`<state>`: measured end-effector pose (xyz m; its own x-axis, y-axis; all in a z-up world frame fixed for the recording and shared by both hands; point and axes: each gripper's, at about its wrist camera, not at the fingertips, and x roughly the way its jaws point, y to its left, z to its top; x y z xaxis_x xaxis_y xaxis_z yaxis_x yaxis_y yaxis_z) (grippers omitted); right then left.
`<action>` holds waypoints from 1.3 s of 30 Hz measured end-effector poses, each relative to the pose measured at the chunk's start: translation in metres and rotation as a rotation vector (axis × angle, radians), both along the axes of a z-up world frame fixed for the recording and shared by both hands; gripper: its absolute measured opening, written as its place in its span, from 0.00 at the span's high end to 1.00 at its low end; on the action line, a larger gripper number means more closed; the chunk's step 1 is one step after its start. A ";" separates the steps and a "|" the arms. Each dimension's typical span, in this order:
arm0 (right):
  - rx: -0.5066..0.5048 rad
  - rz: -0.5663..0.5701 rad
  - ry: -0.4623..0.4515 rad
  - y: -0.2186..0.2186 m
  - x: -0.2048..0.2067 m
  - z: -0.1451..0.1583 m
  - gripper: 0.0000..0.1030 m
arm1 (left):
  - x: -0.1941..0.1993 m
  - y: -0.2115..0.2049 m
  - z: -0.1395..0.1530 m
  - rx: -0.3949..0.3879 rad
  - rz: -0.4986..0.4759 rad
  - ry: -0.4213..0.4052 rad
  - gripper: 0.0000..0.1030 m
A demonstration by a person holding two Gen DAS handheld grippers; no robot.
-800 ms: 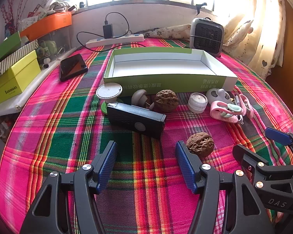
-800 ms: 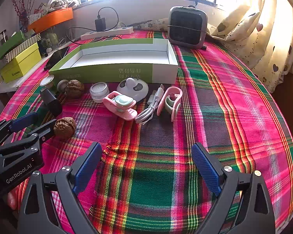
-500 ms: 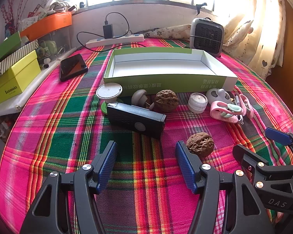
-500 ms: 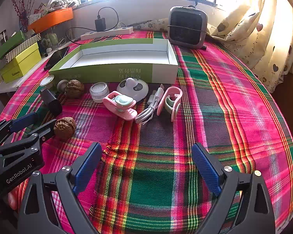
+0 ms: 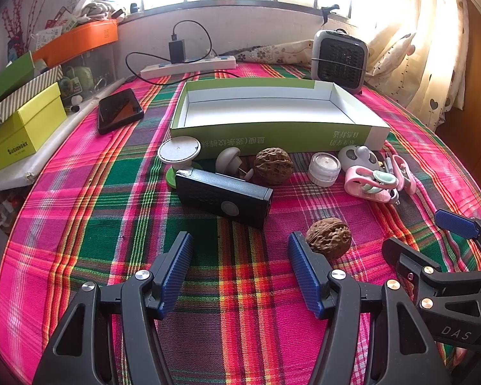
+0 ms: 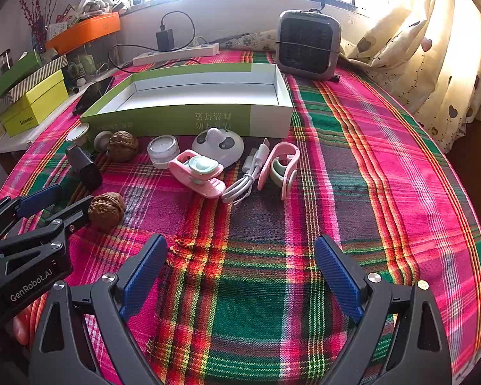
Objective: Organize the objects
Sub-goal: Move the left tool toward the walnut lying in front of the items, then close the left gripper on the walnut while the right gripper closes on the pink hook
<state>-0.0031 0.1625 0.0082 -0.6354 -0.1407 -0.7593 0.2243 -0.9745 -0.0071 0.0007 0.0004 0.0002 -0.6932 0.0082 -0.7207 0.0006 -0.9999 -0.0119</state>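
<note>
An empty green-and-white box (image 5: 272, 134) (image 6: 189, 118) lies open on the plaid cloth. In front of it sit a walnut (image 5: 273, 165) (image 6: 122, 146), a small clear jar (image 5: 324, 168) (image 6: 163, 151), a panda-faced disc (image 6: 218, 142), two pink clips (image 6: 197, 173) (image 6: 280, 170), a white cable (image 6: 247, 179), a black rectangular device (image 5: 223, 195) and a white round disc (image 5: 179, 149). A second walnut (image 5: 328, 237) (image 6: 106, 210) rests just beyond my left gripper's right finger. My left gripper (image 5: 240, 247) is open and empty. My right gripper (image 6: 240, 248) stands open over bare cloth.
A grey fan heater (image 6: 308, 46) stands behind the box at the right. A power strip with charger (image 5: 189, 64) lies at the back. A black phone (image 5: 118, 110) rests at left, beside stacked yellow and green boxes (image 5: 22, 128). Curtains (image 6: 433, 64) hang on the right.
</note>
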 end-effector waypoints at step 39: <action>-0.086 -0.044 -0.027 0.051 -0.059 0.014 0.19 | 0.003 0.016 0.017 0.170 -0.302 -0.035 0.42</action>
<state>-0.0618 0.2130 0.0221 -0.6221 -0.1790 -0.7622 0.1807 -0.9801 0.0827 0.0035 0.0167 0.0167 -0.6162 0.3313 -0.7145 -0.2918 -0.9387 -0.1836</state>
